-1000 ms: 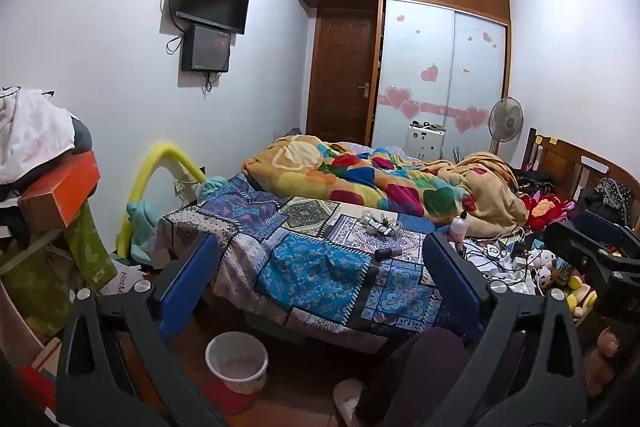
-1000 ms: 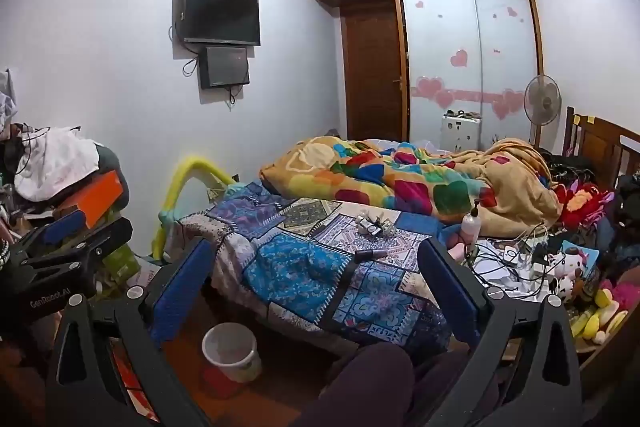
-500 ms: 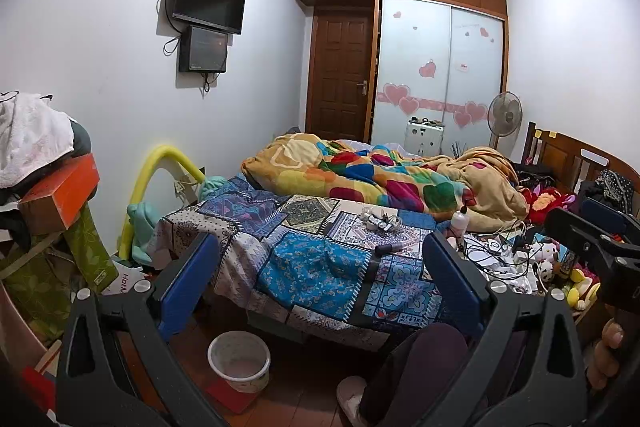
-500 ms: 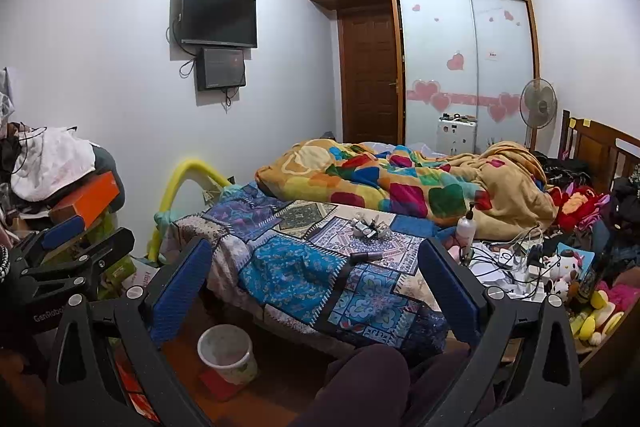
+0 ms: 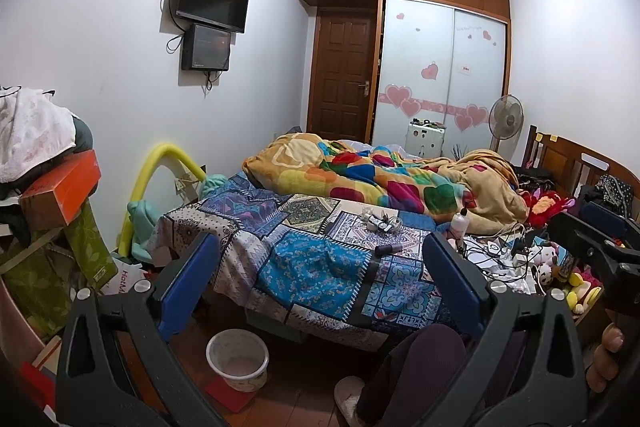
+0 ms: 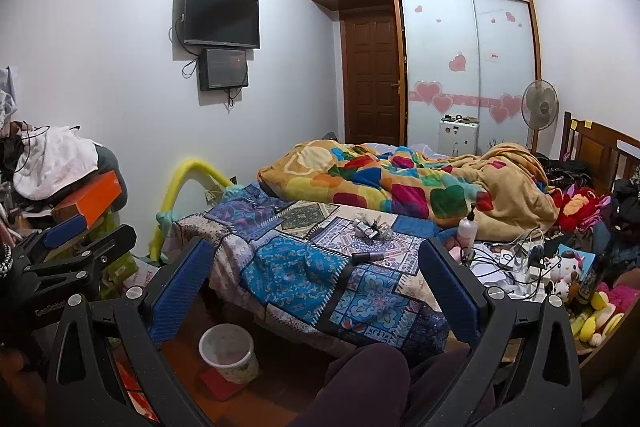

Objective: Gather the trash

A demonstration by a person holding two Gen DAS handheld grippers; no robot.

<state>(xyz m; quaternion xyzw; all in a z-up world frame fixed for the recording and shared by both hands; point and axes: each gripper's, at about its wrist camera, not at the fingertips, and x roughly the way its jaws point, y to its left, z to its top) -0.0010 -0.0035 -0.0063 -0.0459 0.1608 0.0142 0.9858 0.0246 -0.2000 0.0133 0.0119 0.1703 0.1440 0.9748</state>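
Bedroom view slightly lower than before, bed [image 5: 320, 259] nearer.

Both grippers, the left gripper [image 5: 320, 279] and the right gripper [image 6: 316, 279], have black frames, blue finger pads [image 5: 188, 283], and silver screws [image 5: 141, 286].

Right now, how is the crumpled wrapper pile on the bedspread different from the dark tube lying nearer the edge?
The crumpled wrapper pile is pale and silvery, a loose tangle of several pieces; the dark tube is a single smooth cylinder. The pile sits farther from the cameras, toward the colourful blanket; the tube lies closer to the bed's near edge. The pile spreads wider, while the tube is slim. Both rest on the patchwork bedspread, untouched by either tool.
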